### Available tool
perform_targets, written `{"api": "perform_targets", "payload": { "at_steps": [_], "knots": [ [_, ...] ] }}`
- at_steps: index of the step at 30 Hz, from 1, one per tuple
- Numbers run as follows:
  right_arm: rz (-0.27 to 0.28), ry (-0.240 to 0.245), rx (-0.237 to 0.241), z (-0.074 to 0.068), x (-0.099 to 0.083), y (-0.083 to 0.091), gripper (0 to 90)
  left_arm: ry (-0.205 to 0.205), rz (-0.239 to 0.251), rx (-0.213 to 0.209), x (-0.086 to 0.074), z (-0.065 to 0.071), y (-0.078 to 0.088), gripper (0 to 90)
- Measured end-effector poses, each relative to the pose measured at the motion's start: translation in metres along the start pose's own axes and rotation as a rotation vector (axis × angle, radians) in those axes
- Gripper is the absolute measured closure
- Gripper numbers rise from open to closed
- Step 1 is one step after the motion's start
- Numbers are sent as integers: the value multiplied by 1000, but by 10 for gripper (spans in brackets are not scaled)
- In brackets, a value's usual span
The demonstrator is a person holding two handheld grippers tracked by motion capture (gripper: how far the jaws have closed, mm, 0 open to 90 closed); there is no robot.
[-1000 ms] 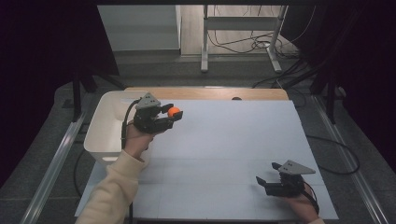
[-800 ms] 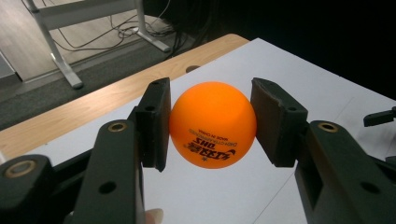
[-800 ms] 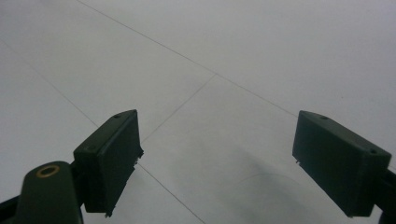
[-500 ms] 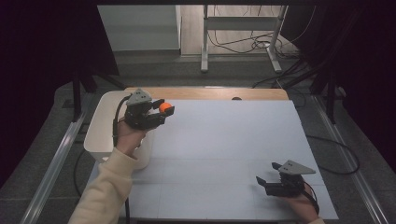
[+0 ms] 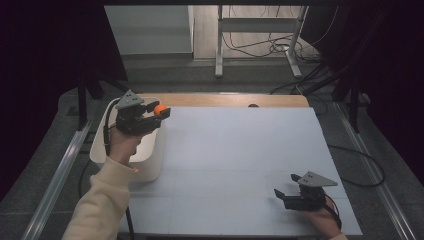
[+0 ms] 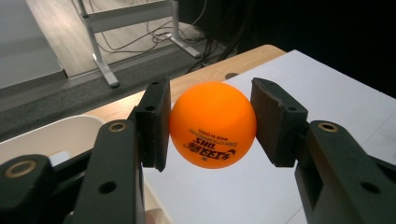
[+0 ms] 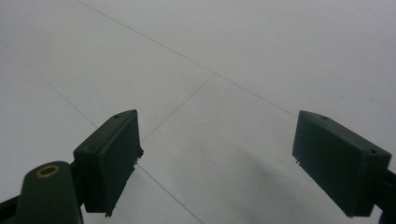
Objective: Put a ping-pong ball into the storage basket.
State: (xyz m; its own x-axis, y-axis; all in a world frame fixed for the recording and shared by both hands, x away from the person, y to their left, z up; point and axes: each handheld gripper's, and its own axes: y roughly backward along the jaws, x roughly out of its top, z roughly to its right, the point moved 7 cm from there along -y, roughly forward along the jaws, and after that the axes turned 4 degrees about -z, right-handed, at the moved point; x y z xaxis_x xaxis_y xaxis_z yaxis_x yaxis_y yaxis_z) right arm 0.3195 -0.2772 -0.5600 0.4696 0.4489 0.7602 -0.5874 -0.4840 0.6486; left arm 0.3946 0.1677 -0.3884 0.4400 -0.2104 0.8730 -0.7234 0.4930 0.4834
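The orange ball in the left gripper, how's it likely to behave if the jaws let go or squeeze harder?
The orange ball looks like a printed table tennis ball, so probably very light and hollow. Being round and smooth, it would likely roll or bounce if dropped on the white table sheet. The left gripper touches only its two sides, so a harder squeeze might dent it or pop it out.

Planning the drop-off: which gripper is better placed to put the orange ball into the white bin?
Left. The left gripper is shut on the orange ball and, in the high view, hangs over the white bin. The right gripper is open and empty at the table's near right corner.
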Motion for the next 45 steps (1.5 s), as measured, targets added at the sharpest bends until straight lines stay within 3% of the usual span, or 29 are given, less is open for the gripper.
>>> {"api": "perform_targets", "payload": {
  "at_steps": [7, 28, 45],
  "knots": [
    [2, -3, -1, 1, 0, 0, 157, 3, -8, 32, -3, -9, 7, 504],
    [1, -2, 0, 1, 0, -1, 157, 71, -18, 114, -16, -47, 17, 504],
    [1, -2, 0, 1, 0, -1, 157, 104, -49, 134, -26, -62, 12, 504]
  ]
}}
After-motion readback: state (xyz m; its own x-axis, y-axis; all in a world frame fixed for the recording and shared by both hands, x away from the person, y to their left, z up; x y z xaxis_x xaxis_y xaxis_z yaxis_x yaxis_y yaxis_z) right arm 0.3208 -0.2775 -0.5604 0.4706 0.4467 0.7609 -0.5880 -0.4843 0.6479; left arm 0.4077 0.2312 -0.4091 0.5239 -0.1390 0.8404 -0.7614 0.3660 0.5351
